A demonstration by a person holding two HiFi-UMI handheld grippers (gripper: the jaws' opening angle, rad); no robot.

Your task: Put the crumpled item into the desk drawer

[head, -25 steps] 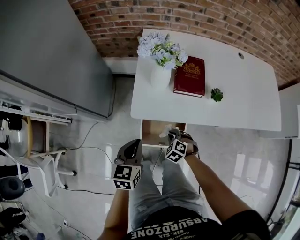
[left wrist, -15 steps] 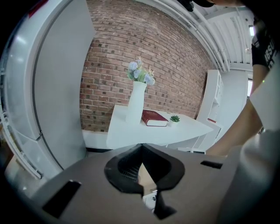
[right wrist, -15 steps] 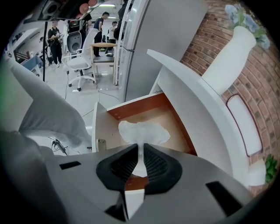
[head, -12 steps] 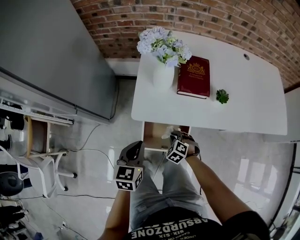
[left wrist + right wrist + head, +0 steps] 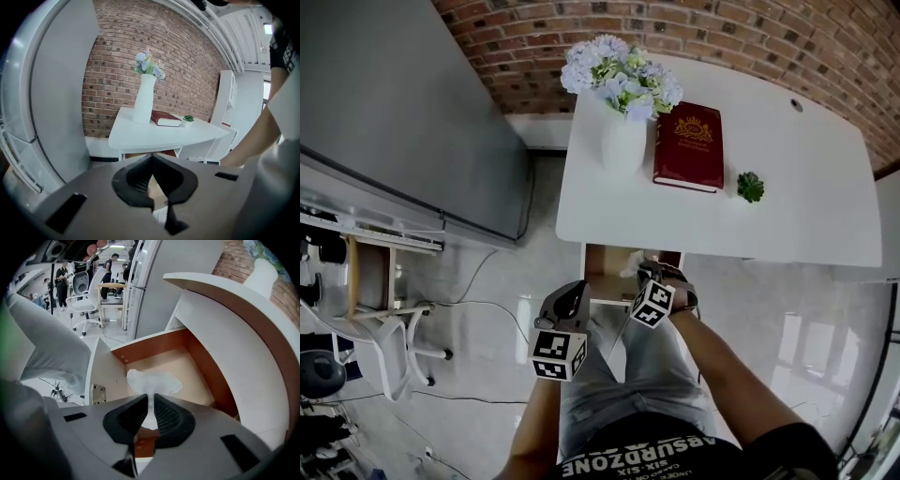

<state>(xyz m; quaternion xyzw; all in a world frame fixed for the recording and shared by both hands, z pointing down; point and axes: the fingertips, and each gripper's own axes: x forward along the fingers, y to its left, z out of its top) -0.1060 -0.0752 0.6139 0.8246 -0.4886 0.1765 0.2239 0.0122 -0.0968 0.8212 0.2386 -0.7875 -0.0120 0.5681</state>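
Observation:
The crumpled item (image 5: 153, 381) is a white wad of paper, and my right gripper (image 5: 151, 416) is shut on its lower end. It hangs just above the open desk drawer (image 5: 187, 366), whose wooden bottom shows bare below it. In the head view the right gripper (image 5: 643, 274) holds the white wad (image 5: 630, 266) over the drawer (image 5: 602, 262), under the front edge of the white desk (image 5: 787, 216). My left gripper (image 5: 573, 289) hovers left of the drawer, in front of the desk. Its jaws (image 5: 151, 157) meet at the tips with nothing between them.
On the desk stand a white vase of flowers (image 5: 622, 141), a red book (image 5: 686, 150) and a small green plant (image 5: 751, 187). A large grey panel (image 5: 394, 103) fills the left. A white office chair (image 5: 384, 342) and floor cables lie lower left. My legs are below the drawer.
Both grippers have sunk a little toward the drawer. The right one keeps its hold on the white wad. The head view has shifted slightly.

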